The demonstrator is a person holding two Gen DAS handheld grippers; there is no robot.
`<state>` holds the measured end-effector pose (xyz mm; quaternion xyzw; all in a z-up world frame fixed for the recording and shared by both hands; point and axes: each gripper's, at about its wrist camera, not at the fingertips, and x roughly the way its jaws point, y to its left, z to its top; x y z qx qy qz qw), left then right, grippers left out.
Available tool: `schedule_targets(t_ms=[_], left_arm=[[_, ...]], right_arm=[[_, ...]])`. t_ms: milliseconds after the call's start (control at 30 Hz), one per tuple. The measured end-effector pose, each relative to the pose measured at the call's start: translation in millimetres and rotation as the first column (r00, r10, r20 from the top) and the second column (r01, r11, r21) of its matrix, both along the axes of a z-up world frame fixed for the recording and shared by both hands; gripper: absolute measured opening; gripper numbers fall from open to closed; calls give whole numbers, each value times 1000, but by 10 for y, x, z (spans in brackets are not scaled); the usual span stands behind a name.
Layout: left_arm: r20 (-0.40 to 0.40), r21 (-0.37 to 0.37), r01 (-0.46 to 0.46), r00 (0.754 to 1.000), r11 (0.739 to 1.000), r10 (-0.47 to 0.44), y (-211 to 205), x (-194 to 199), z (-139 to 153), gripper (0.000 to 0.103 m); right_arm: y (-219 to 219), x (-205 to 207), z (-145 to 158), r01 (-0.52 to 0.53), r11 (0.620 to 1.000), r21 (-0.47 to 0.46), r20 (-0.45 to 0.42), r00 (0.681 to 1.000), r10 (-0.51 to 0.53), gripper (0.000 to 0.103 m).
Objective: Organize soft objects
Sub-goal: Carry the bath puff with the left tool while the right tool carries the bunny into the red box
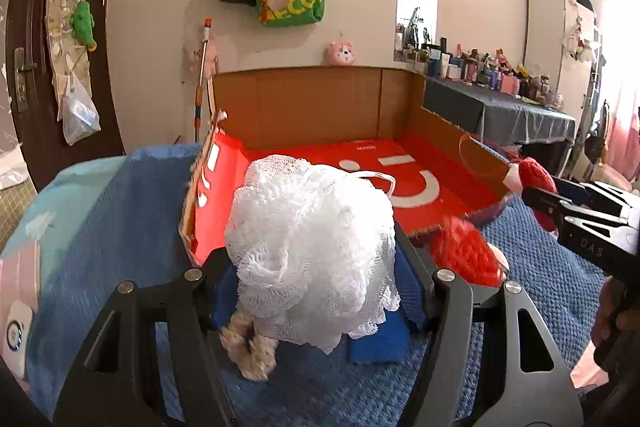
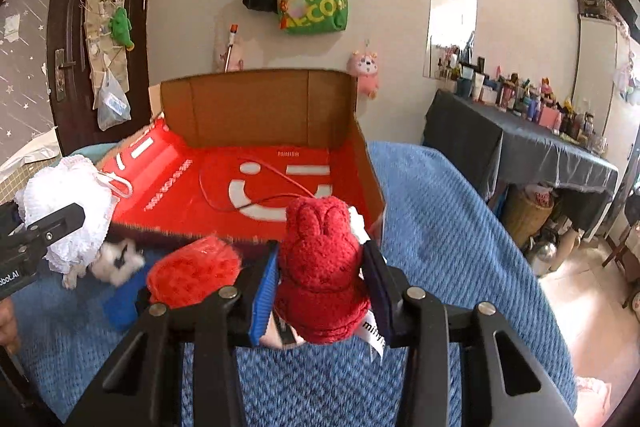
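Note:
My left gripper (image 1: 314, 259) is shut on a white mesh bath pouf (image 1: 308, 219), which bulges over the blue pads and hides their tips. The pouf hangs in front of the near edge of an open red-lined cardboard box (image 1: 320, 107). My right gripper (image 2: 320, 263) is shut on a red plush rabbit (image 2: 320, 227), upright between the pads, its white label hanging below. A red string trails from the rabbit into the box (image 2: 260, 107). In the right wrist view the left gripper (image 2: 60, 219) and the pouf (image 2: 76, 187) show at the left edge.
A red fluffy item (image 2: 192, 271) lies on the blue knitted blanket (image 2: 440, 227) just before the box. A beige fluffy scrunchie (image 1: 248, 351) and a blue block (image 1: 380, 343) lie under the pouf. A dark-clothed table with bottles (image 2: 520, 147) stands at the right.

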<state>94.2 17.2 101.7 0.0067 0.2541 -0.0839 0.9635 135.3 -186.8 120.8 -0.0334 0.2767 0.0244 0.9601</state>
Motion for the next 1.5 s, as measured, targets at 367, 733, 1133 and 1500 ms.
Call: schedule_targets(t_ms=[367, 733, 1133, 1500], left_arm=[[37, 53, 13, 999, 999, -15, 73, 421, 226, 63], [-101, 134, 64, 994, 989, -51, 8, 1111, 34, 63], [-181, 178, 89, 982, 980, -57, 17, 1487, -53, 63], [-283, 225, 85, 959, 971, -18, -82, 2173, -41, 63]], right_arm=[[149, 604, 227, -76, 997, -27, 3, 997, 76, 44], [190, 1473, -34, -152, 988, -26, -238, 961, 141, 44], [271, 1760, -150, -208, 975, -72, -342, 924, 172, 44], [353, 2471, -168, -201, 978, -60, -466, 872, 151, 44]])
